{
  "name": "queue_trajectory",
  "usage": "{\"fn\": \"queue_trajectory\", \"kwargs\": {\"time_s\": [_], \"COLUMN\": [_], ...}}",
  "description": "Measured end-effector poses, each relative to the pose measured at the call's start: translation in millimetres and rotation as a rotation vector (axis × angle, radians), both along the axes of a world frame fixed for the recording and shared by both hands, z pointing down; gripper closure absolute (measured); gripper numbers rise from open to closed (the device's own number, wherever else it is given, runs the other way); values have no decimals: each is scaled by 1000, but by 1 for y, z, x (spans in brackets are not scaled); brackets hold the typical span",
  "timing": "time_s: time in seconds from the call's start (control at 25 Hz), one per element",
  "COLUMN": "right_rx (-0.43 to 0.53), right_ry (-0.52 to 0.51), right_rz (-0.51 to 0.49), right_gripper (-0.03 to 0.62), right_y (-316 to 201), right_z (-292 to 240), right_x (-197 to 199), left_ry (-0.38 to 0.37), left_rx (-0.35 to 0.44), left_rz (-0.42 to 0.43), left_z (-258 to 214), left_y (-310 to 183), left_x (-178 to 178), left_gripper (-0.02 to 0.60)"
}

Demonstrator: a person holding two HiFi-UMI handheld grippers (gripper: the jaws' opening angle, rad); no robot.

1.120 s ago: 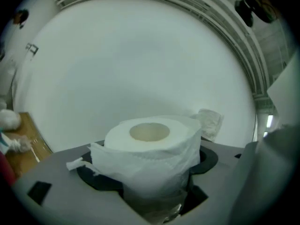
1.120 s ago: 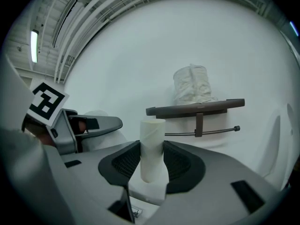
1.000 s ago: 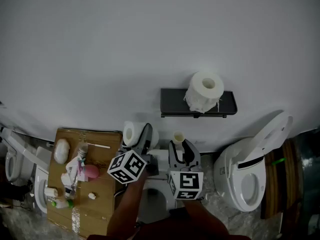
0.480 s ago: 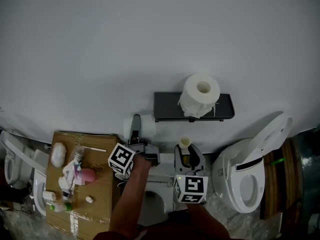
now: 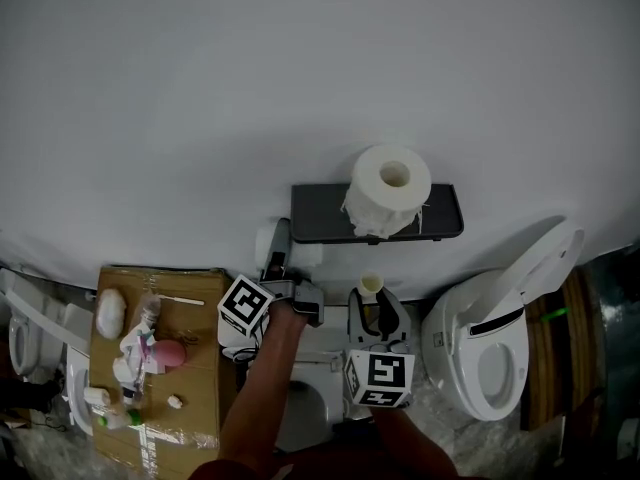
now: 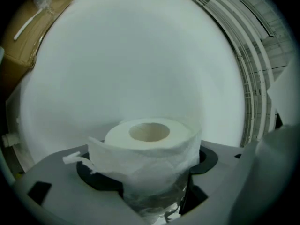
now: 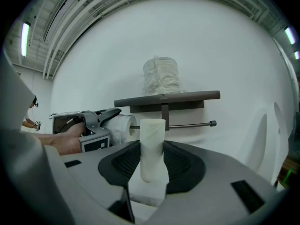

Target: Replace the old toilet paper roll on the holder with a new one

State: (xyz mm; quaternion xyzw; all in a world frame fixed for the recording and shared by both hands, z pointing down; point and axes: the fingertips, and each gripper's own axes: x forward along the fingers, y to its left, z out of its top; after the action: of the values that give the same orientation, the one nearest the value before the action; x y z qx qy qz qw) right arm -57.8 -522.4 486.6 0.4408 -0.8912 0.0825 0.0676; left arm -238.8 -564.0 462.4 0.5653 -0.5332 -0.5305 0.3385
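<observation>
A dark wall shelf (image 5: 440,211) carries a ragged white roll (image 5: 388,190) on top; under it runs a thin metal rod (image 7: 187,124). My left gripper (image 5: 278,246) is shut on a fresh toilet paper roll (image 6: 149,153), held sideways at the rod's left end (image 7: 123,128); whether the rod is inside its hole I cannot tell. My right gripper (image 5: 372,303) sits lower, in front of the shelf, shut on an empty cardboard core (image 7: 152,149) standing upright between its jaws. The same core (image 5: 370,287) pokes up in the head view.
A white toilet (image 5: 490,353) with its lid raised stands at the right. A cardboard box (image 5: 195,408) with small toiletries is at the left. Another white fixture (image 5: 30,328) sits at the far left. The wall behind is plain white.
My left gripper rolled over and carried the fresh roll up toward the wall, to the rod's left end. My right gripper sank a little with the core.
</observation>
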Motion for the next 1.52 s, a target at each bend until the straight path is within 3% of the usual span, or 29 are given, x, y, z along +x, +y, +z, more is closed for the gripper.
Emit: {"fn": "queue_trajectory", "kwargs": {"time_s": [0.64, 1.0, 1.52], "right_rx": [-40, -35, -3], "right_ry": [-20, -27, -31], "right_rz": [126, 127, 116], "right_gripper": [433, 433, 433], "right_y": [-14, -8, 21], "right_z": [11, 7, -13], "right_x": [62, 66, 71], "left_ry": [93, 109, 186], "left_rx": [32, 84, 74], "left_rz": [120, 109, 106], "left_z": [20, 17, 31], "left_y": [-46, -37, 23], "left_x": [81, 85, 95], "left_gripper": [152, 150, 118]}}
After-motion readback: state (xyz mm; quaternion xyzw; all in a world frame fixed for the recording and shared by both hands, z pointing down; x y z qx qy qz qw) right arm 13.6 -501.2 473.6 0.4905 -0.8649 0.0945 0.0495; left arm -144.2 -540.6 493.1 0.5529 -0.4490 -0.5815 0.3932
